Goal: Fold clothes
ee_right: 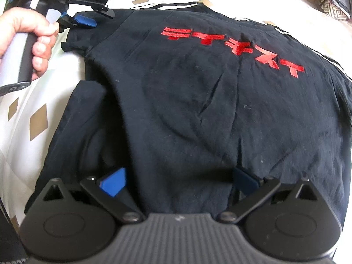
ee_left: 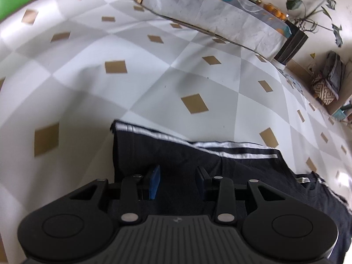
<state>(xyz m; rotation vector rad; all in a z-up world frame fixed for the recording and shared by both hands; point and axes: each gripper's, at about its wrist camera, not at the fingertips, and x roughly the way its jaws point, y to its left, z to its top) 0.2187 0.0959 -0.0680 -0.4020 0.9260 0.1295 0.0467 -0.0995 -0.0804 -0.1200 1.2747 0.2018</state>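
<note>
A black shirt (ee_right: 198, 101) with red lettering (ee_right: 233, 44) across its chest lies spread on a cloth (ee_left: 154, 66) checked in white and grey with tan diamonds. In the right wrist view the shirt fills most of the frame, running away from the right claw (ee_right: 178, 181), whose blue pads (ee_right: 114, 181) stand wide apart at the near hem; black cloth rises between them, but neither pad presses on it, so this claw is open and holds nothing. To the left of the main body a fold of the shirt lies bunched, with the checked cloth showing just beyond it. At the far left corner of the shirt, near a sleeve (ee_right: 74, 41), the left claw (ee_right: 88, 21) is seen from outside, gripped by a hand (ee_right: 28, 37) around its handle; its blue pads sit just above the sleeve edge. In the left wrist view the same claw (ee_left: 178, 181) hangs over the shirt (ee_left: 198, 165) near a white-striped edge (ee_left: 233, 151), its jaws partly open with a clear gap; black fabric lies under and between the fingers, yet the pads (ee_left: 155, 181) do not pinch it, and whether they touch the cloth cannot be told. Beyond the shirt the checked cloth stretches to a low table draped in white (ee_left: 209, 11), with a potted plant (ee_left: 308, 15) beside it
</note>
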